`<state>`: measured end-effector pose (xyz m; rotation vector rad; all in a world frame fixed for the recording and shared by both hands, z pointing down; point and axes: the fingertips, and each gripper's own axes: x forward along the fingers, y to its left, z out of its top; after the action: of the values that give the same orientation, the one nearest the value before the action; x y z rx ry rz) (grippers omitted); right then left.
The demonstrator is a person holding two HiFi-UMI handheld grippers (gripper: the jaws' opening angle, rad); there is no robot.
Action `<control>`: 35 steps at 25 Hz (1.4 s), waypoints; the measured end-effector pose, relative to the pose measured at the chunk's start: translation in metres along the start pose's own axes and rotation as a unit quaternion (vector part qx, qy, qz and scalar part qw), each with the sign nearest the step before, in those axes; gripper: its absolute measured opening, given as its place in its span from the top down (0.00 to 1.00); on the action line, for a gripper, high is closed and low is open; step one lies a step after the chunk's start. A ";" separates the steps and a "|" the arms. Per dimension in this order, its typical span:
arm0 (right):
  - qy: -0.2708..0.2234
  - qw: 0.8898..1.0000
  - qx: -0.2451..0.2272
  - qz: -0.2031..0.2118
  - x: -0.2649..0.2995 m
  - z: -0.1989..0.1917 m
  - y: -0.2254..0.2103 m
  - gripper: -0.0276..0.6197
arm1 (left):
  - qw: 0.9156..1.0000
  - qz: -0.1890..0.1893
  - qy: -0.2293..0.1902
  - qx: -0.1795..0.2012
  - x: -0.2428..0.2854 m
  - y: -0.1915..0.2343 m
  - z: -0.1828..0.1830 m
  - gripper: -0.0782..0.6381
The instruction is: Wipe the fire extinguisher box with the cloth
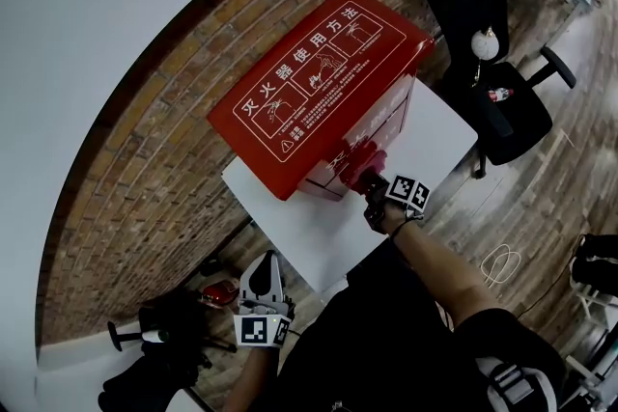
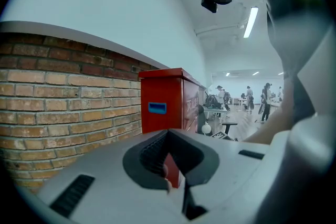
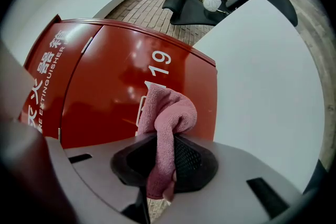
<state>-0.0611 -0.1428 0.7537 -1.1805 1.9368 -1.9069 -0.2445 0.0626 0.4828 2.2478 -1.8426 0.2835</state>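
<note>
One view, the right gripper view, shows jaws pinching the cloth [image 3: 167,113].

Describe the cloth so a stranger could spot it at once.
Start at the big red box standing on the white table by the brick wall. At its front face, the right tongs pinch a bunched cloth. It is the only soft pink thing there, paler than the glossy red metal behind it.

- Fire extinguisher box [image 1: 323,87]: on the tabletop [image 1: 439,125], brick wall [image 1: 145,169] behind it.
- Office chair [image 1: 497,101]: right of the tabletop, on the floor [image 1: 541,178].
- Right gripper [image 1: 370,180]: at the box's front face, cloth [image 3: 168,113] between its fingers.
- Left gripper [image 1: 263,267]: off the tabletop's near left edge, apart from the box.
</note>
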 end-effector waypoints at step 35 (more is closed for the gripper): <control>0.031 0.995 0.019 -0.095 0.040 -0.013 -0.098 0.84 | 0.999 0.030 0.021 0.007 -0.021 0.014 -0.020 0.83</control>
<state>-0.0569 -0.1451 0.8603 -1.3544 1.8688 -2.0865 -0.2623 0.0851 0.4963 2.1807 -1.8947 0.3539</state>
